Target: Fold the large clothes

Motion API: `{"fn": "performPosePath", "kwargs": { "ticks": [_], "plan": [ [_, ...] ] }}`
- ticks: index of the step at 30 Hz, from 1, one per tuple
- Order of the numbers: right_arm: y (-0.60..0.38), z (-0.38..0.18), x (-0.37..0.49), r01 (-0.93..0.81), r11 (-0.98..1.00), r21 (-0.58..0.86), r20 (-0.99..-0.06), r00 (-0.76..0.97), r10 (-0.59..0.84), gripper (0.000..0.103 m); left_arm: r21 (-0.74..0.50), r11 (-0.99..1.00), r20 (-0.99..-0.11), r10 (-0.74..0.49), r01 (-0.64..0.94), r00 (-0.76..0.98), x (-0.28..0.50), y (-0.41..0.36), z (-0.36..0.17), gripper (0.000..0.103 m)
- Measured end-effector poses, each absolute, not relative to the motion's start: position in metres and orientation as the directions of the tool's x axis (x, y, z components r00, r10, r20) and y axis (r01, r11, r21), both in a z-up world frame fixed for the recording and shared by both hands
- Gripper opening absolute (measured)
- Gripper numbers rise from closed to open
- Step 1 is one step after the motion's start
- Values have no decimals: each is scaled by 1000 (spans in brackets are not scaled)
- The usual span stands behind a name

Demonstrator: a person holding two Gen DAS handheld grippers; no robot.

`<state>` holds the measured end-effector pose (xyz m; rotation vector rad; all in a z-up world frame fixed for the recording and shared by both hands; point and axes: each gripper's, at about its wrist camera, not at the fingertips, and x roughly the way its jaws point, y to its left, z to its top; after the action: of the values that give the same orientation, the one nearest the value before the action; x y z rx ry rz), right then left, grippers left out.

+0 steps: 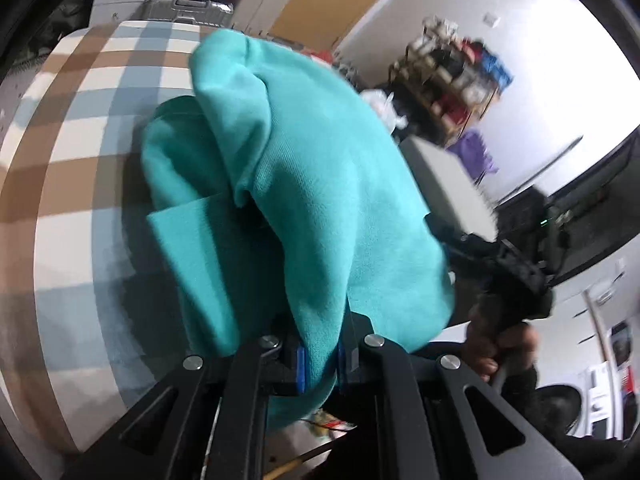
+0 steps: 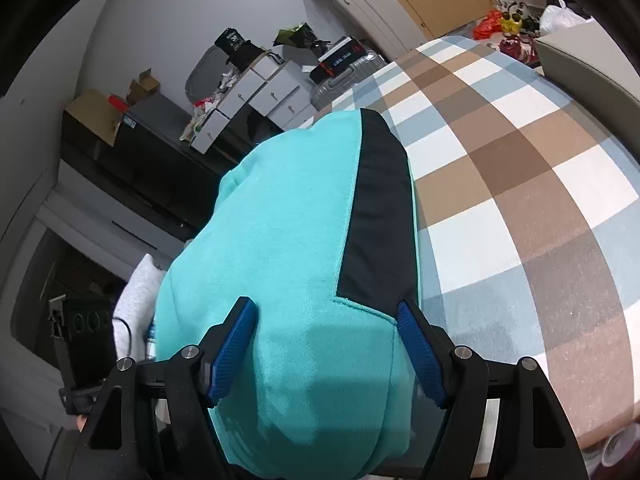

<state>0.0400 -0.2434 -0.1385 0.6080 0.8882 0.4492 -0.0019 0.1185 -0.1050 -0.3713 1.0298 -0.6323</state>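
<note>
Pinching a fold of the teal garment (image 1: 304,184) between its blue pads, the left claw (image 1: 320,364) sits at the bottom centre of the left wrist view, jaws pressed together on the cloth. That cloth rises in a bunched heap through the middle of the frame, above the checked bedspread (image 1: 80,128) at left. In the right wrist view the right claw (image 2: 326,350) stands spread, its blue pads (image 2: 232,354) flanking the garment's teal bulk without clearly pressing it. A black panel (image 2: 380,208) runs along the garment's right side, beside the bedspread.
</note>
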Motion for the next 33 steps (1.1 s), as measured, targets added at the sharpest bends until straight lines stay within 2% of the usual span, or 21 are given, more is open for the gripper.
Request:
{"fn": "performPosePath", "kwargs": {
  "ticks": [4,6,8,11,13,16,18,20,23,27,28,29,30,33],
  "plan": [
    [-235,-135,38,-143,765,627,-590,554,587,76,-607,762,-682,-645,223,345,2,129,-144,6],
    [-228,-134,39,-157,786,598,-612,543,575,81,-685,708,-623,-692,173,365,7,132,-163,7],
    [-224,-134,39,-162,800,578,-624,544,561,81,-700,689,-601,-709,186,369,7,132,-162,8],
    [-225,-135,39,-169,795,583,-622,537,570,82,-667,724,-635,-676,175,375,2,130,-146,10],
    [-227,-136,39,-166,795,584,-622,538,569,81,-588,787,-684,-606,185,406,-6,123,-113,11],
    [-234,-140,41,-134,773,620,-611,535,583,80,-480,823,-652,-567,304,504,-18,109,-68,12],
    [-238,-141,42,-123,761,637,-604,534,592,80,-407,843,-622,-538,352,568,-17,95,-44,24],
    [-238,-141,41,-124,764,633,-604,537,588,79,-390,856,-635,-518,340,573,-10,95,-41,26],
    [-236,-140,39,-134,772,622,-609,538,583,79,-417,884,-649,-454,213,611,0,109,-40,26],
    [-235,-139,39,-141,774,617,-610,537,583,79,-478,844,-536,-500,243,680,-12,125,-36,27],
    [-235,-139,39,-140,773,619,-609,536,585,79,-507,811,-512,-556,292,655,-12,120,-41,32],
    [-235,-139,40,-139,770,622,-608,535,587,80,-525,787,-508,-596,325,622,-18,126,-51,47],
    [-235,-139,40,-138,770,623,-608,535,587,80,-537,773,-522,-619,337,587,-12,118,-60,55],
    [-235,-139,40,-137,770,623,-608,535,586,80,-538,810,-643,-572,231,509,20,108,-118,55]
  ]
}}
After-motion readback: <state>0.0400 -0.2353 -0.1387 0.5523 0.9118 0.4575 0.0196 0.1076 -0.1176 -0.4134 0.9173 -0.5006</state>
